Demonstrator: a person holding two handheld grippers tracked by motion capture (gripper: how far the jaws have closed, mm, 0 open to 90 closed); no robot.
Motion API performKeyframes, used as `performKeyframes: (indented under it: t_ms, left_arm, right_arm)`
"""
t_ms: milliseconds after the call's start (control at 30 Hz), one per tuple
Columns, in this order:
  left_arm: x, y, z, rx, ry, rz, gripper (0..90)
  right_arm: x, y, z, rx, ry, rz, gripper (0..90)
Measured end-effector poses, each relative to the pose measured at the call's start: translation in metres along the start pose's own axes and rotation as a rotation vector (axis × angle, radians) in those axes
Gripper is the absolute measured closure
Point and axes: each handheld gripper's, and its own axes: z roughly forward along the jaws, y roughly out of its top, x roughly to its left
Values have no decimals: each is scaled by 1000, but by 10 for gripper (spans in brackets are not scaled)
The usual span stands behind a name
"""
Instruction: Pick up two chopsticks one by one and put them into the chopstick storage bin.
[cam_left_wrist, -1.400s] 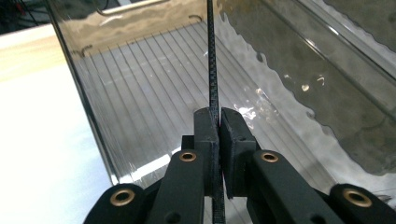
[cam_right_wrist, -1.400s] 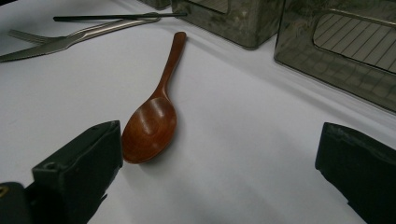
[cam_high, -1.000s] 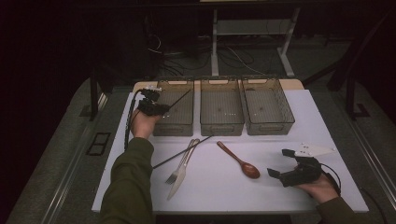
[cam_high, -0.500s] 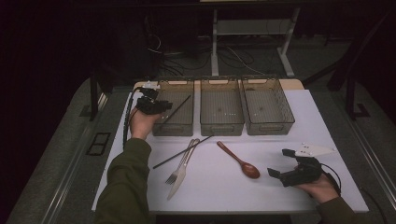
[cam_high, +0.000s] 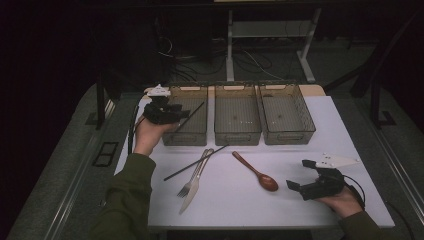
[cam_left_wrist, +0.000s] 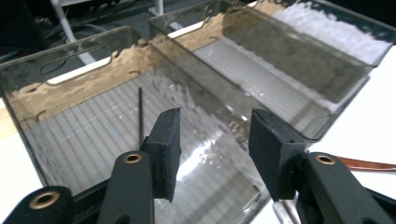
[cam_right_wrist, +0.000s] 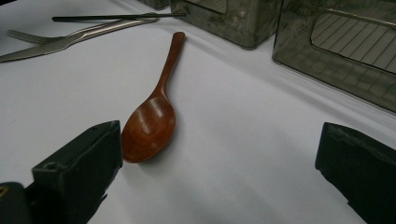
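Chopstick (cam_high: 195, 111) in leftmost bin (cam_high: 186, 131).

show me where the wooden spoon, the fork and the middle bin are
wooden spoon (cam_right_wrist: 149, 126): right gripper view, on its bowl.
fork (cam_high: 184, 190): high view, on its tines.
middle bin (cam_high: 237, 135): high view, on its near wall.

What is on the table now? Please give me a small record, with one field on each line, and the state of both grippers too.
bins: three clear bins in a row at the far side, left bin, middle bin, right bin
chopstick: one thin dark chopstick over the left bin
second chopstick: flat on the table
fork and knife: side by side before the bins
spoon: wooden, right of the knife
left gripper: open, over the left bin
right gripper: open, near the spoon
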Motion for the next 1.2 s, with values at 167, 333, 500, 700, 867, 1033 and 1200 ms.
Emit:
performKeyframes:
  t_ms: [167,333,500,700,867,1033,1200]
  left_arm:
    - [-10,-3,-9,-19,-32,22,471]
    - [-22,-7,-17,-44,-58,42,436]
    - [-34,-14,-22,-49,-83,60,403]
    - [-45,-23,-26,-61,-100,72,383]
    - [-53,-37,-29,-65,-106,79,377]
    - [-60,-51,-31,-58,-121,96,375]
    - [-66,-64,-32,-64,-137,99,376]
  right_arm:
    - [0,0,0,2,1,-1,2]
    - [0,0,0,4,3,-1,2]
    - [0,0,0,5,2,-2,2]
    - [0,0,0,4,3,3,2]
    - [0,0,0,1,2,-1,2]
    - [0,0,0,2,2,-1,2]
    - [0,0,0,1,2,-2,2]
